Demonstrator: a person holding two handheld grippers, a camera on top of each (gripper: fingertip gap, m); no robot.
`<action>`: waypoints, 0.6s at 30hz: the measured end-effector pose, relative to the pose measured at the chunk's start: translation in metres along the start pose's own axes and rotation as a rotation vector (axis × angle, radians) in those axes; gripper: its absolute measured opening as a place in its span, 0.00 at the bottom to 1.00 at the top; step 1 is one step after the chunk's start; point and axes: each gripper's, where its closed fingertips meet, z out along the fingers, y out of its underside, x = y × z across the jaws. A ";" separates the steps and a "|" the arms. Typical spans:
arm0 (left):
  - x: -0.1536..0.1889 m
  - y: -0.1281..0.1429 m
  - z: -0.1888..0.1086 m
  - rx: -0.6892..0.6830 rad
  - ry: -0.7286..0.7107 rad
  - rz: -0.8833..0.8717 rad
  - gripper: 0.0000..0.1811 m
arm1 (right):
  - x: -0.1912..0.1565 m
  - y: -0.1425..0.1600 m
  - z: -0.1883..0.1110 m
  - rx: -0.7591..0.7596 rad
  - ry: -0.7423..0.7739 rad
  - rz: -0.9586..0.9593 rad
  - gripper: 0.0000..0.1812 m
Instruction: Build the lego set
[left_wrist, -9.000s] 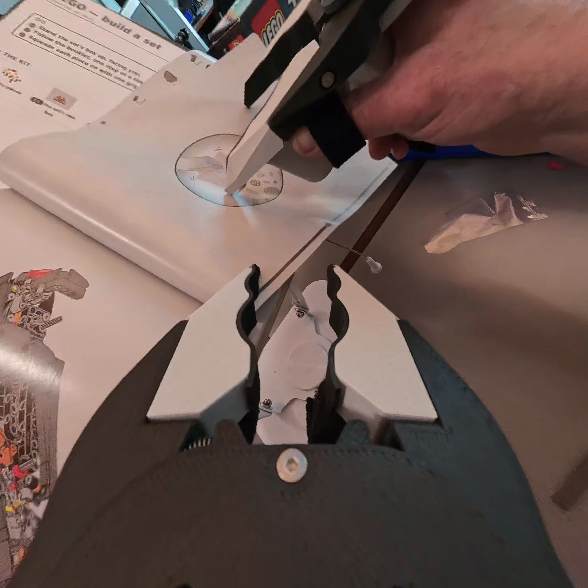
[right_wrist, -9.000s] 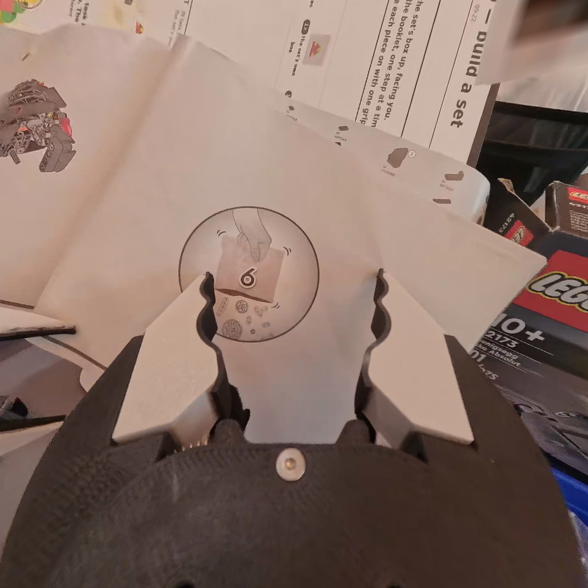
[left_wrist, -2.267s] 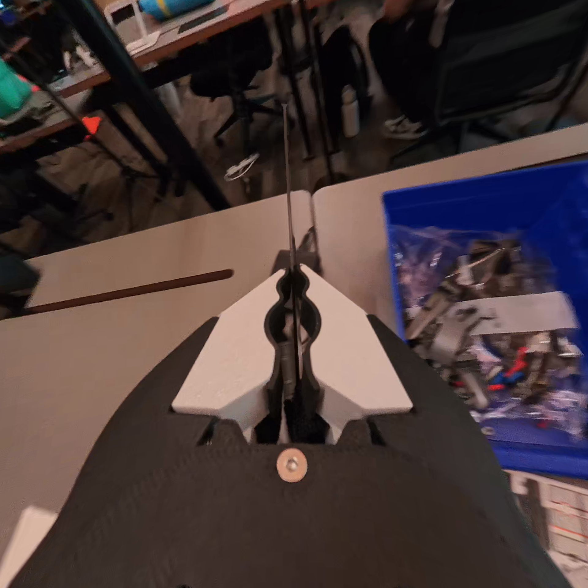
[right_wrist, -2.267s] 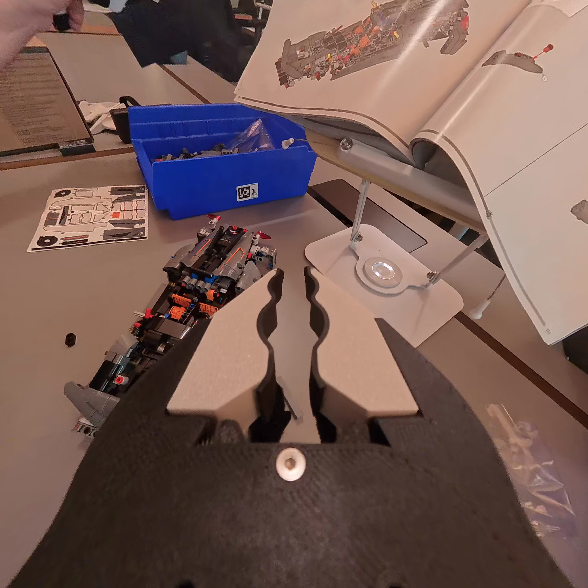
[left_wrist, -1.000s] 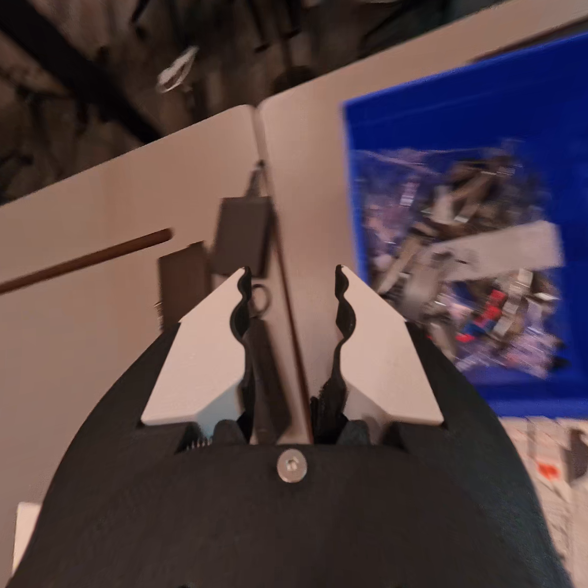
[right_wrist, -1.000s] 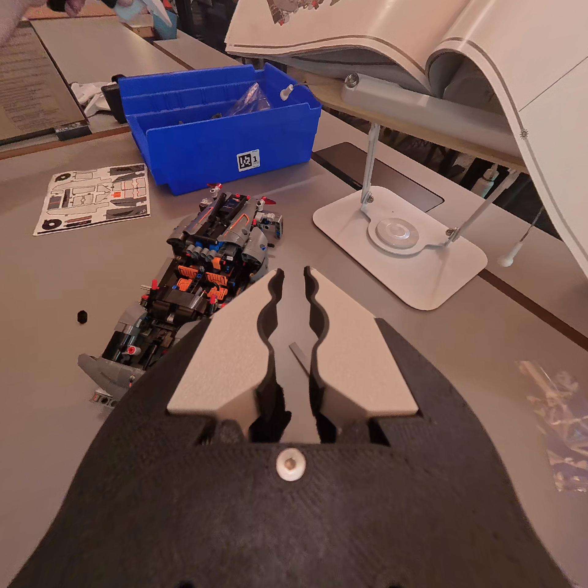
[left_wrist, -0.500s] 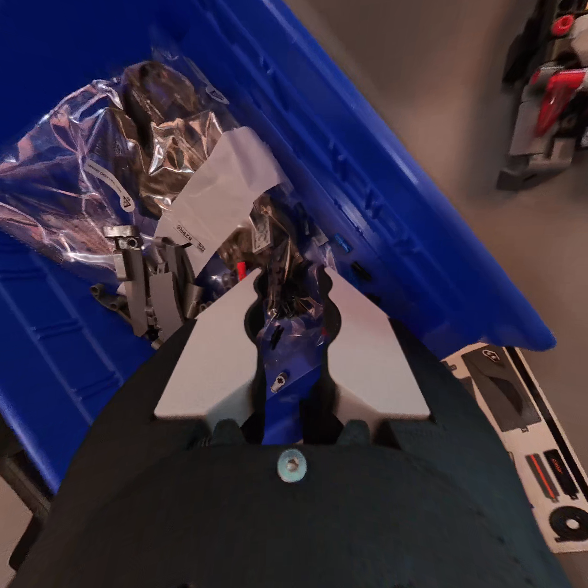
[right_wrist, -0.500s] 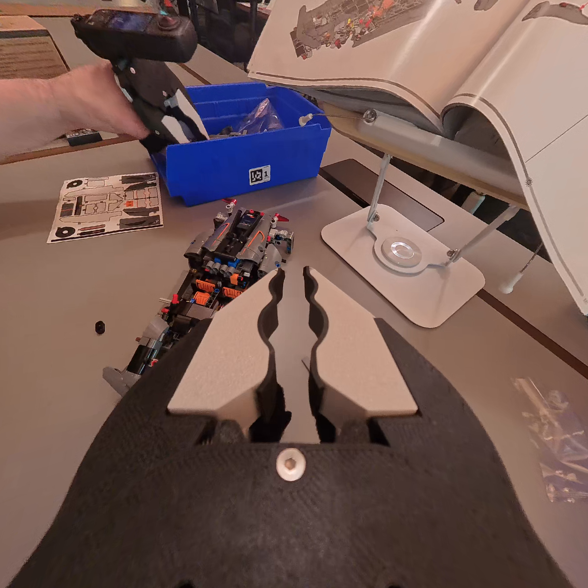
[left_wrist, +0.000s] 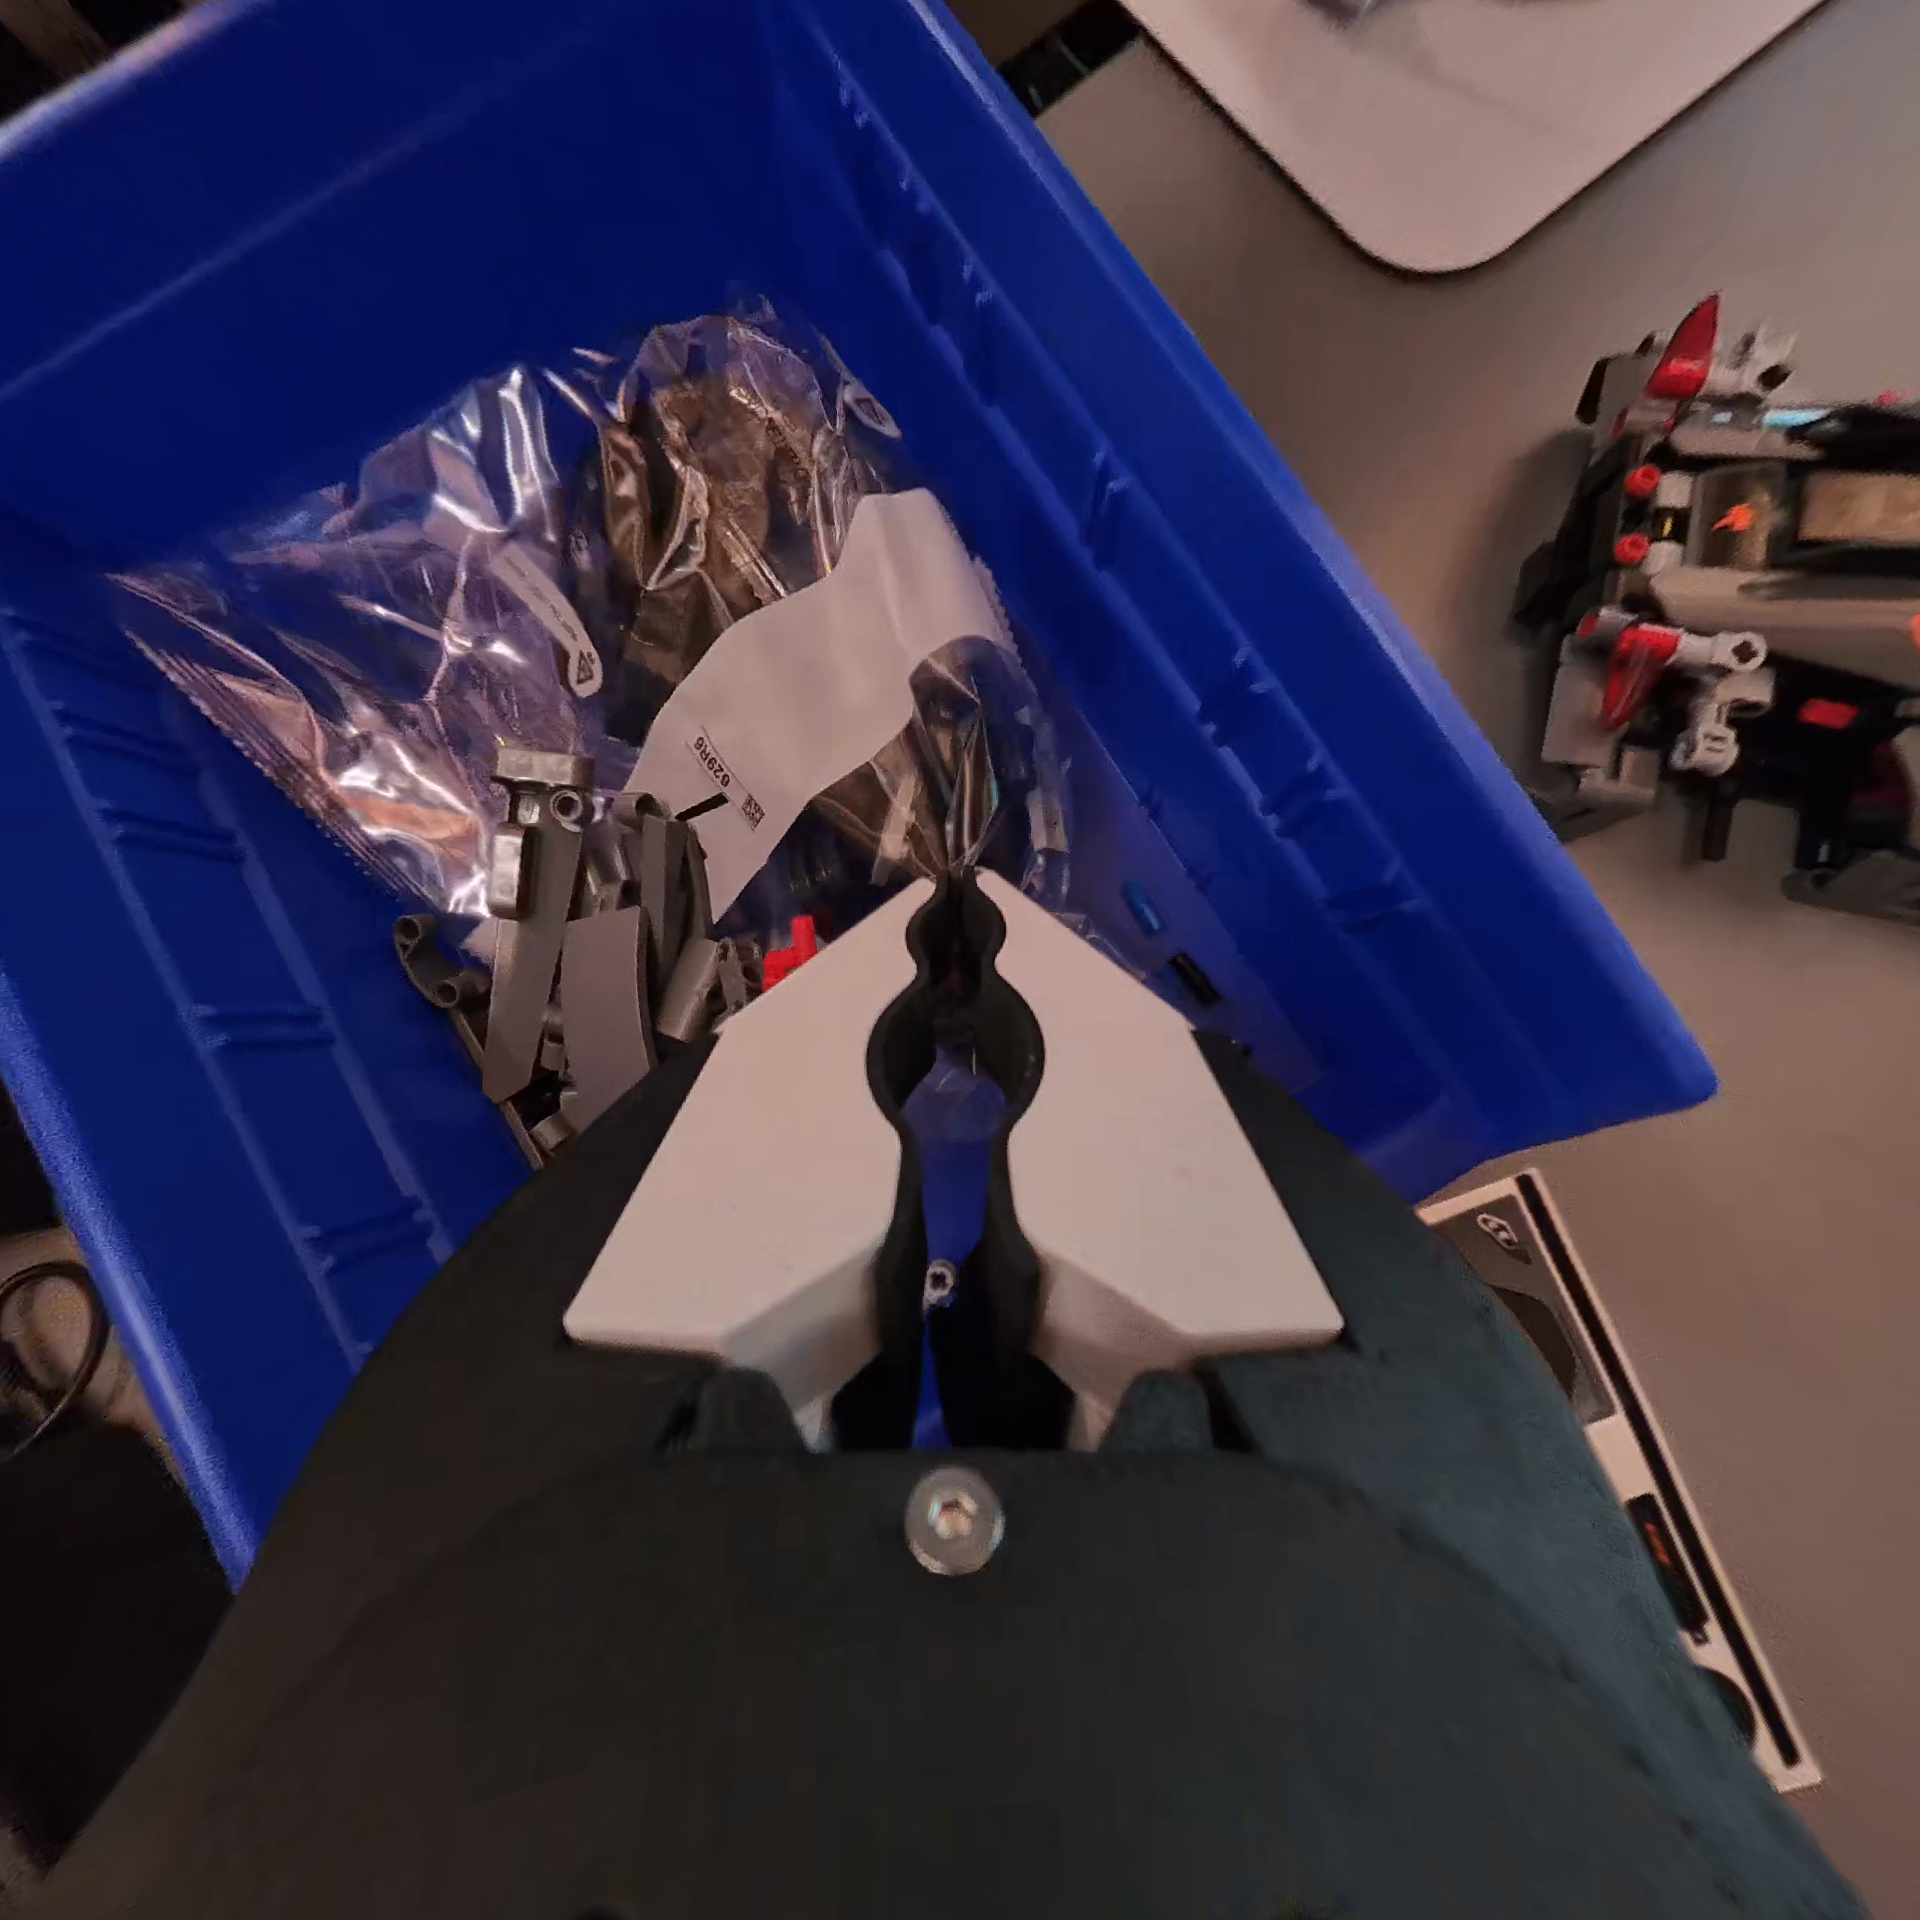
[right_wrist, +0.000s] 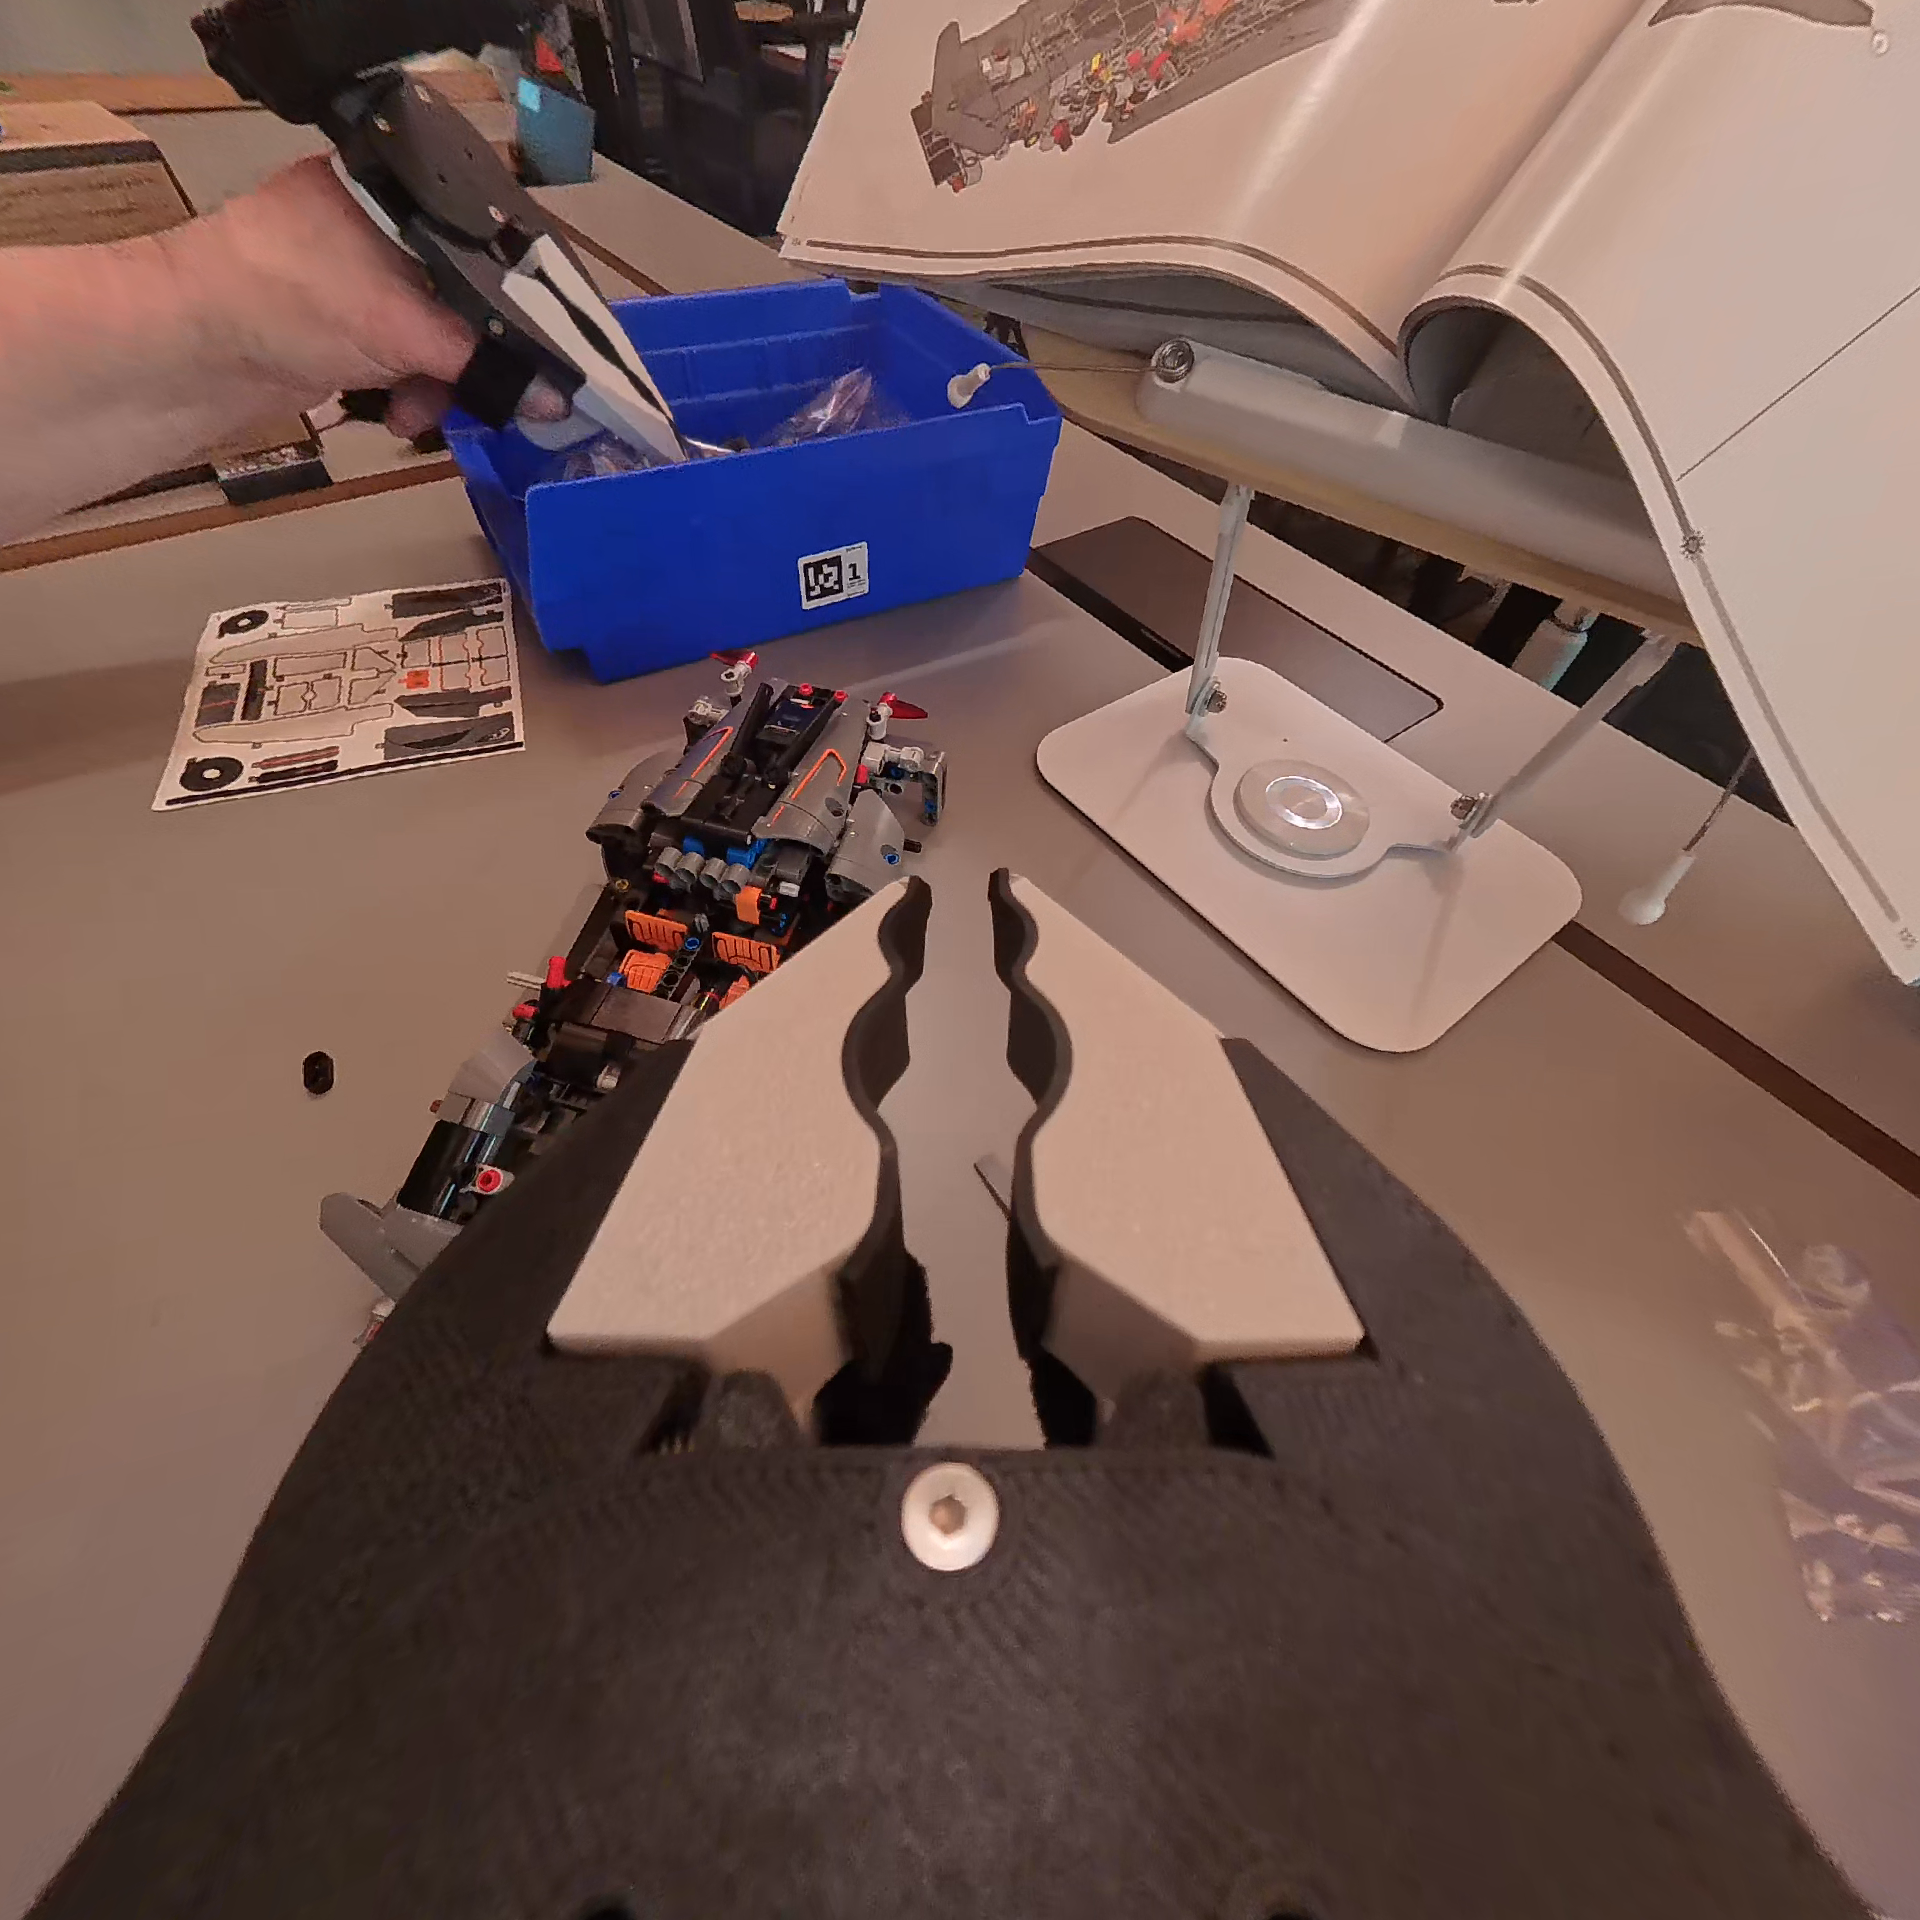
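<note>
My left gripper (left_wrist: 956, 883) reaches into the blue bin (left_wrist: 1195, 520) and is shut on a clear plastic bag of parts (left_wrist: 966, 748), pinching its film at the tips. Loose grey pieces (left_wrist: 582, 935) lie beside it in the bin. The part-built dark grey and orange lego car (right_wrist: 748, 831) lies on the table in front of the bin (right_wrist: 769, 540). My right gripper (right_wrist: 954, 888) hovers over the car's near end with only a narrow gap between its fingers and nothing in it. The right wrist view shows the left gripper (right_wrist: 675, 447) in a hand.
The open instruction booklet (right_wrist: 1351, 156) rests on a white stand (right_wrist: 1351, 904) at the right. A sticker sheet (right_wrist: 343, 686) lies left of the bin. A small black piece (right_wrist: 317, 1070) lies left of the car. An empty clear bag (right_wrist: 1829, 1434) lies at the near right.
My left gripper swung from the booklet to the blue bin, went in open, and has closed on the bag. My right gripper drew back from the booklet, narrowed, and now stays over the car.
</note>
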 end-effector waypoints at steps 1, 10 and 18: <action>-0.002 -0.001 -0.001 0.007 0.001 -0.009 0.00 | 0.000 0.001 0.000 0.000 -0.001 0.003 0.06; -0.027 -0.030 -0.027 0.202 0.075 -0.195 0.00 | 0.002 0.005 -0.002 0.006 -0.002 0.016 0.06; -0.044 -0.047 -0.046 0.348 0.154 -0.350 0.00 | 0.004 0.006 -0.005 0.020 -0.005 0.030 0.06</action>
